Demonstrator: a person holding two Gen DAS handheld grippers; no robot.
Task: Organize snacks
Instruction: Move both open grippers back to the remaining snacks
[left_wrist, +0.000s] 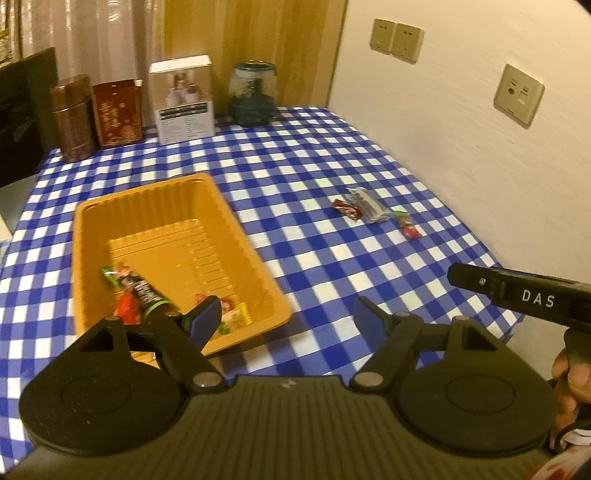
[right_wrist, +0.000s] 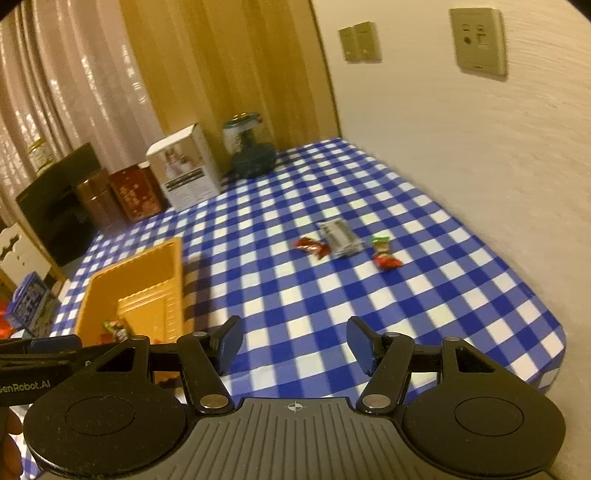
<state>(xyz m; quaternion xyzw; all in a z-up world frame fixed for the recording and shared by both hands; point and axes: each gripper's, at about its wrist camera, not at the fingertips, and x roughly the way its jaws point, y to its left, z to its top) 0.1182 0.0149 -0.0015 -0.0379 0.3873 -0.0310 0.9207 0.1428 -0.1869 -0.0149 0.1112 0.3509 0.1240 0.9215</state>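
Observation:
An orange tray (left_wrist: 155, 206) sits on the blue checked tablecloth and also shows in the right wrist view (right_wrist: 110, 284). It holds several snack packets, among them a green-and-black one (left_wrist: 138, 286) and a yellow one (left_wrist: 236, 317). Three packets lie on the cloth near the wall: a red one (left_wrist: 346, 209) (right_wrist: 312, 246), a silver one (left_wrist: 367, 204) (right_wrist: 341, 238) and a green-red one (left_wrist: 408, 225) (right_wrist: 384, 254). My left gripper (left_wrist: 286, 319) is open and empty above the tray's near right corner. My right gripper (right_wrist: 293, 345) is open and empty above the cloth, short of the loose packets.
At the table's back stand a brown tin (left_wrist: 72, 118), a red tin (left_wrist: 118, 112), a white box (left_wrist: 183, 99) and a dark glass jar (left_wrist: 253, 94). A wall (left_wrist: 461, 129) with sockets borders the table's right side. The table's near right corner (right_wrist: 554, 347) drops off.

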